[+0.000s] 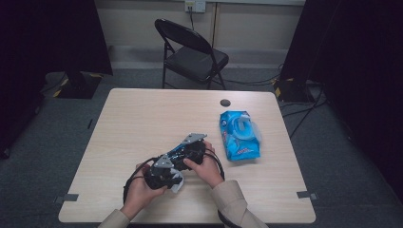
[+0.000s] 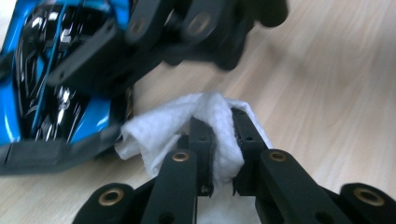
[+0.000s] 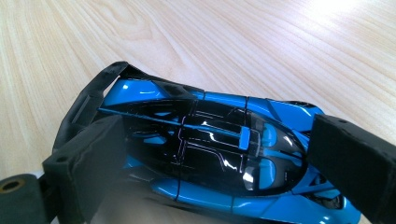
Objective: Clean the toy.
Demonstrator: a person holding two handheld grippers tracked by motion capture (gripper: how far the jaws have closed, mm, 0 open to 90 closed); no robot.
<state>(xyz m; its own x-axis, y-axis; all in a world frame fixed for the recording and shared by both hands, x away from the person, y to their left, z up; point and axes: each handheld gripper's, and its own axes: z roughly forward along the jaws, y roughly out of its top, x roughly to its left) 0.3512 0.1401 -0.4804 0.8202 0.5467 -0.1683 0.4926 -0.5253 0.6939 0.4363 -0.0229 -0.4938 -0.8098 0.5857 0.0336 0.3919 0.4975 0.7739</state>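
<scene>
left gripper (image 2: 219, 154) is clamped on a folded white wipe (image 2: 187, 126), jaws pinching it near the middle, wad sticking out ahead and to the side. right gripper (image 3: 215, 163) grips a blue and black toy car (image 3: 219, 154), one pad at each end, car resting on or just above the wood, cannot tell which.

from above, both hands sit close together at the near middle of the table (image 1: 142, 118), the two grippers touching or nearly so, a bit of wipe poking out under the left one. in the left gripper view the car (image 2: 51, 79) is just beside the wipe, edge of the wipe at the car's side, contact unclear.

step looks like wiping the car: car held steady, wipe brought up to the body. looks early, wipe looks clean.

next move probably needs the wipe pressed on the glossy shell and dragged along it, with the right grip staying firm so the car doesn't twist out. light pressure, the wad is small and could slip from the jaws.

farther off to the right, a blue wipes pack (image 1: 240, 135) with open flap. beyond the table, a folding chair (image 1: 190, 52).
</scene>
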